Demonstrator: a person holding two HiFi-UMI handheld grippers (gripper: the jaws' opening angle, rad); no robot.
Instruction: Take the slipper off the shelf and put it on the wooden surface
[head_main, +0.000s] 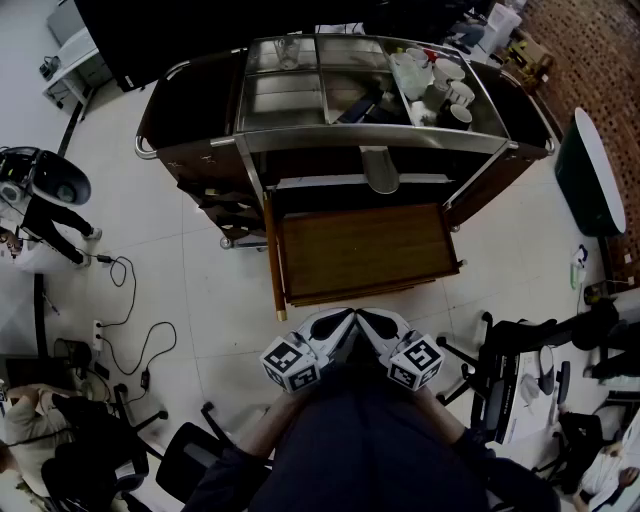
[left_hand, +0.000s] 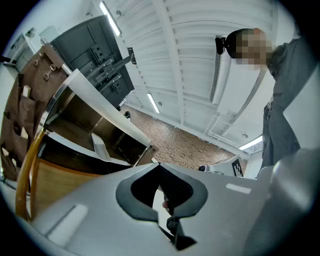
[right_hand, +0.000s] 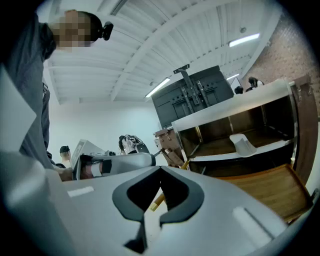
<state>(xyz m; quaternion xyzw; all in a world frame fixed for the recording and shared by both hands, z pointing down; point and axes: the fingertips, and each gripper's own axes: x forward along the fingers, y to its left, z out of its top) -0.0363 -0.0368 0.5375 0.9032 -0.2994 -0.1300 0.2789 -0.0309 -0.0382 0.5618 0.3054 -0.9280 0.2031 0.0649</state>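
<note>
Slipper is on the shelf: pale grey, roughly mid-width, lying front to back at the shelf's front edge, under the steel top of the cart. Neither claw touches it.

Wooden surface is the pulled-out board just below and forward of the shelf, between the slipper and us. The slipper is not on it.

Left claw and right claw are both held low and close to our body, just beyond the near edge of the wooden surface and well apart from the slipper. In the head view they angle in toward each other, tips almost meeting, marker cubes facing out to either side.

Left claw: in the left gripper view the jaw tips meet, nothing between them. The slipper shows up and to the left on the shelf in that view, with the wooden surface below it.

Right claw: same story in the right gripper view, tips together and nothing gripped. There the slipper sits to the right on the shelf, above the wooden surface.

Further out, white cups are clustered in the right compartment of the cart's top surface. A cable snakes over the pale floor on our left, and a black chair stands at lower left.
</note>
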